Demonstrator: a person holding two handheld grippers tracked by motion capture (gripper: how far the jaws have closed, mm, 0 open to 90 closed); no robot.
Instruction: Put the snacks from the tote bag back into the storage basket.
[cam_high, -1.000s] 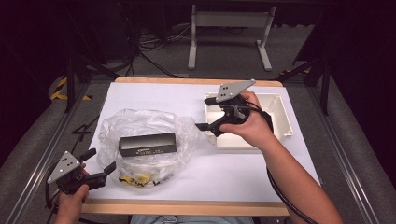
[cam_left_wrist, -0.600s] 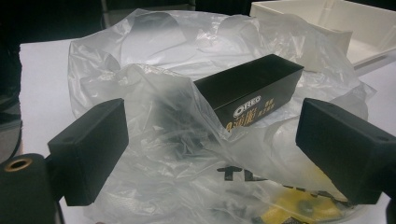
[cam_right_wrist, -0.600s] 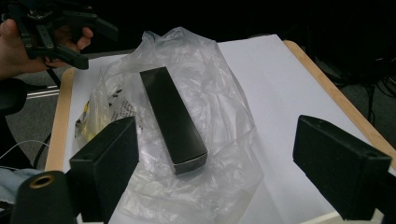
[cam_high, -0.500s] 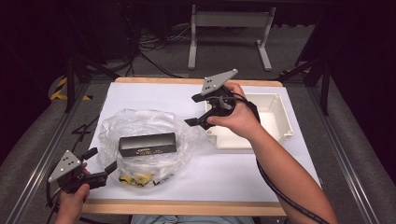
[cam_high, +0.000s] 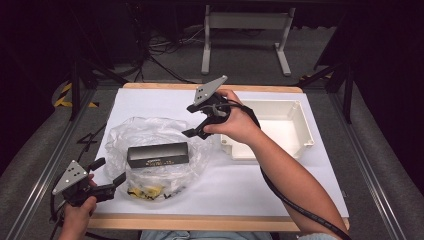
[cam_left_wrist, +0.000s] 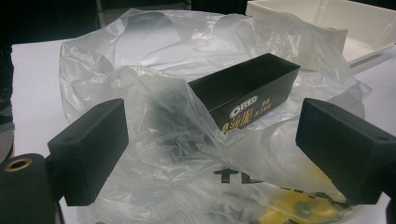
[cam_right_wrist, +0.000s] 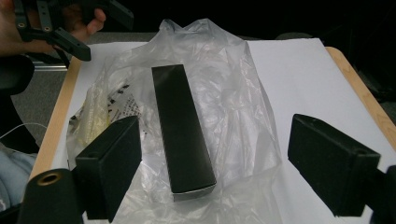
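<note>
lying on the white surface (cam_high: 280, 180), left of centre, a long black box (cam_high: 158, 154) sits on a crumpled clear plastic bag (cam_high: 150, 135). the box is slim and rectangular with sharp edges, matte dark on its top; in my left gripper view one side carries a white "oreo" mark and small gold print (cam_left_wrist: 244, 106). the bag is wrinkled and glossy, folded up around the box, with black lettering and something yellow showing at its near edge.

my right gripper (cam_high: 198, 120) hovers above the surface between the bag and the white tray (cam_high: 300, 120), which sits to the right. its fingers have just been closing a little, yet they stand apart with nothing between them; the box lies well below and beyond them (cam_right_wrist: 183, 130). my left gripper (cam_high: 107, 172) sits at the near left edge of the bag, fingers wide and bare of any hold.

the bag's folds veil the box's lower left end in my left gripper view. the yellow thing under the plastic is too blurred to name, and the black lettering is cut off by folds. the tray is cropped at the far right corner of that view.
</note>
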